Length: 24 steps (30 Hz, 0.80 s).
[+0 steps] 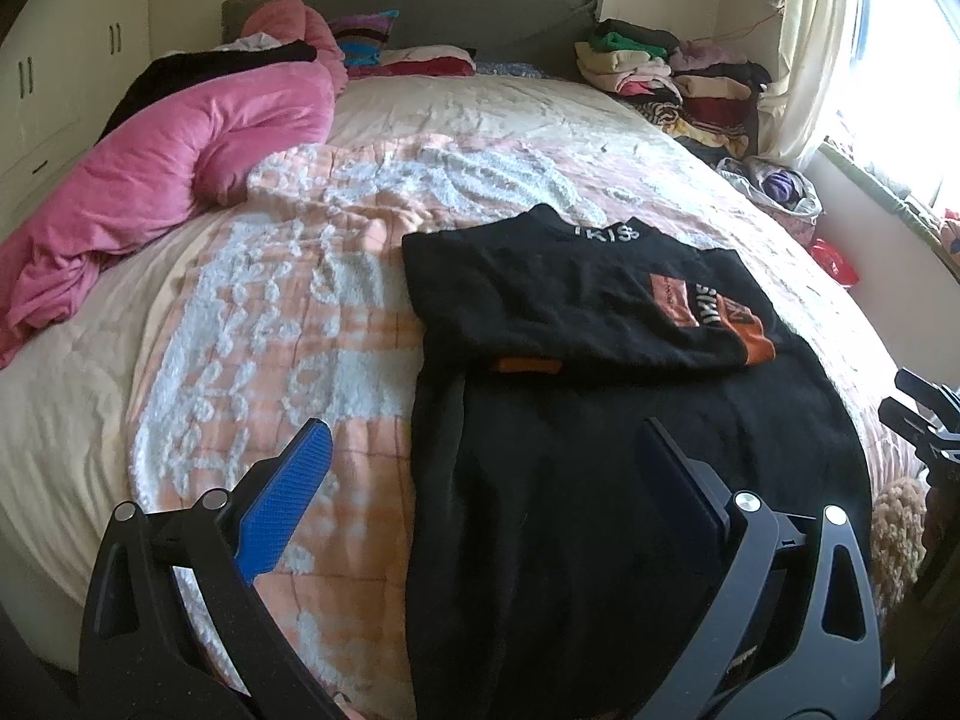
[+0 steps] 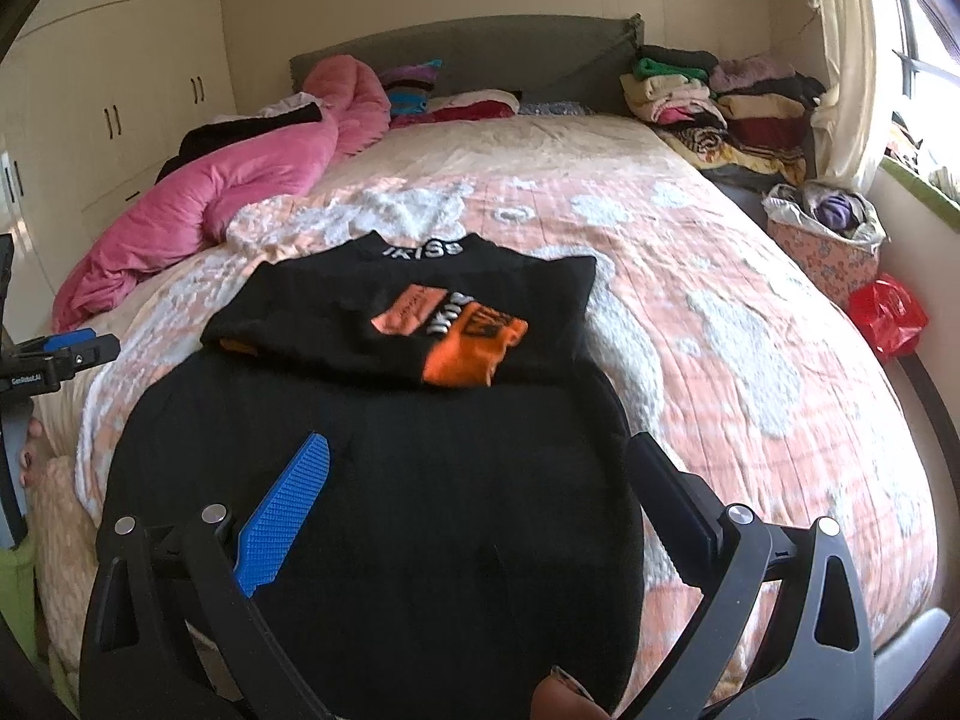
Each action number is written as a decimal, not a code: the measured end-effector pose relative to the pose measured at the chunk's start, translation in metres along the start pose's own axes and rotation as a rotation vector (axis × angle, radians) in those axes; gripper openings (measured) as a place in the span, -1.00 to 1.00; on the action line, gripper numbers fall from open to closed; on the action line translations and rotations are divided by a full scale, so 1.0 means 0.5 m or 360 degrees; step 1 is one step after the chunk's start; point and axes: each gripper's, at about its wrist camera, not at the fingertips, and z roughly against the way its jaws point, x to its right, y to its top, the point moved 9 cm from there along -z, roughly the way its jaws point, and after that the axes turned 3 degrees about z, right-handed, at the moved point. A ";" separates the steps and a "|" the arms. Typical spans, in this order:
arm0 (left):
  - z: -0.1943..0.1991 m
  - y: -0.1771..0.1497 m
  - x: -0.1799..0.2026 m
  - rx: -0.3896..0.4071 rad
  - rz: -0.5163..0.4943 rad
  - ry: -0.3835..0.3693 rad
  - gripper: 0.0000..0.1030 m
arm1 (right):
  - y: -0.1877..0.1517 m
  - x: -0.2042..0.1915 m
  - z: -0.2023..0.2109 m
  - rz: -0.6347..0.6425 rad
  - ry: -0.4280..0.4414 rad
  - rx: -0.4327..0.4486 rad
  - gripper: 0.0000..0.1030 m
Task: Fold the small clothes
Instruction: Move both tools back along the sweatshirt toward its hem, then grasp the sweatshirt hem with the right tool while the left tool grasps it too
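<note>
Inspector: Your left gripper (image 1: pixel 480 474) hangs over the near end of the black sweater (image 1: pixel 600 420), jaws spread wide, nothing between them.

Operator: And the right?

Inspector: Your right gripper (image 2: pixel 480 480) likewise stands apart and empty above the same garment. The sweater lies flat on the bed (image 2: pixel 720 312), on the peach-and-white quilt (image 1: pixel 288 324), its top part folded down so the orange patch (image 2: pixel 474 342) faces up. A pink duvet (image 1: pixel 180 162) sits bunched at the far left; stacked clothes (image 2: pixel 720 102) rest by the headboard.
</note>
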 end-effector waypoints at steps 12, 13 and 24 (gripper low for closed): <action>0.002 -0.049 -0.015 -0.0052 -0.0012 -0.0014 0.82 | -0.046 0.018 0.007 -0.0009 -0.0042 -0.0082 0.91; 0.001 -0.054 -0.016 -0.0059 -0.0013 -0.0015 0.82 | -0.052 0.018 0.005 -0.0010 -0.0043 -0.0093 0.91; -0.006 -0.105 -0.037 -0.0148 -0.0004 -0.0030 0.82 | -0.089 0.024 -0.004 0.0009 -0.0067 -0.0186 0.91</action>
